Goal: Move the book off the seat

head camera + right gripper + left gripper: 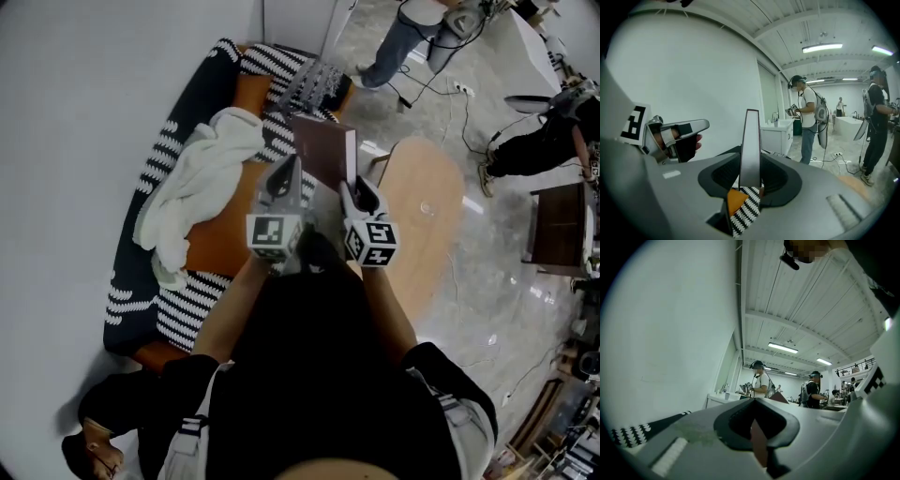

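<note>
Currently: book (325,150) stands upright, held in the air over the far part of the seat (225,234), reddish-brown cover facing the head view. Right gripper (352,187): jaws clamped on the book's near edge; its own view shows the book edge-on between them, with orange seat and striped fabric visible below. Left gripper (289,174): jaws narrow, a thin reddish-brown strip of the book between them, apparently gripped. White cloth (202,183) lies crumpled on the seat, left of the book. Black-and-white patterned cushion (281,66) lies behind it. Wooden table (427,202) stands just right of the seat.
</note>
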